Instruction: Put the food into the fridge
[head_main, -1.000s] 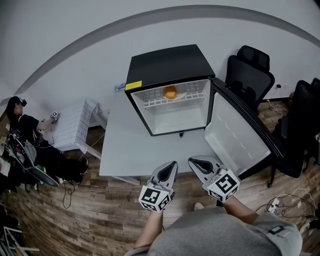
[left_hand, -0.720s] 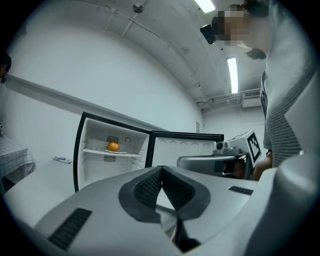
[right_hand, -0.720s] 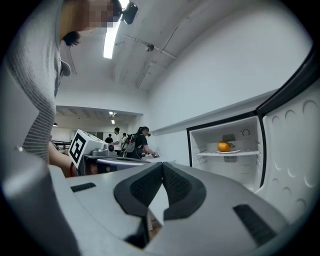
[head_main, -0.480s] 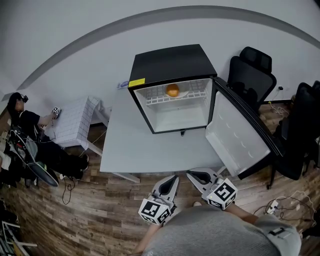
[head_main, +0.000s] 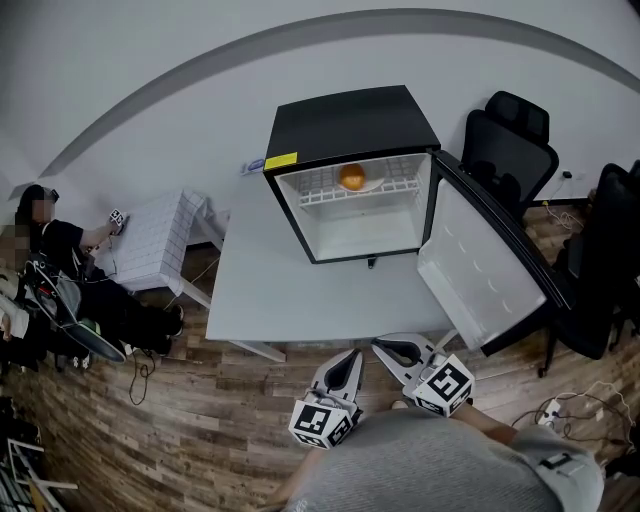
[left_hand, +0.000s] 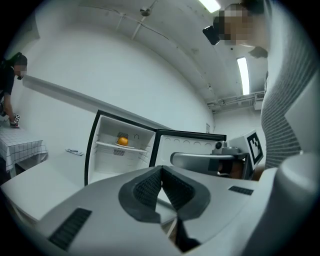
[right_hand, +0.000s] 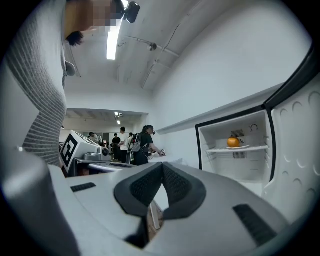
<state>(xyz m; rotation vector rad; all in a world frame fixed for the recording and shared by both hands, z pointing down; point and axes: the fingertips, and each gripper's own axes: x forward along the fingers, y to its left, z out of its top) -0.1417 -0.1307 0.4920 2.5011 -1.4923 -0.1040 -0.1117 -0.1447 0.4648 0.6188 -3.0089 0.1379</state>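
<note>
Both sets of jaws are pressed right together, pad against pad, and neither one has anything in it. You can see the left gripper (left_hand: 161, 171) and the right gripper (right_hand: 162, 167) each pinched closed on nothing in their own views.

From the head view, the left gripper (head_main: 349, 357) and right gripper (head_main: 386, 348) hang side by side close to the person's body, just off the near edge of the pale grey rectangular table (head_main: 268, 292) and well apart from the fridge.

That small black mini fridge with the white interior (head_main: 350, 125) sits at the far end of the table, with its door (head_main: 482, 272) swung wide open to the right. One round orange fruit (head_main: 351, 177) is already inside, resting on the white wire upper shelf (head_main: 375, 190); it shows in both gripper views too (left_hand: 122, 141) (right_hand: 232, 142). The lower part of the fridge has nothing visible in it.

Other stuff around: two black office chairs (head_main: 505, 150) behind the open door, a small white tiled side table (head_main: 150, 245) at the left with a person (head_main: 62, 252) next to it, and wood-plank flooring (head_main: 200, 420).
</note>
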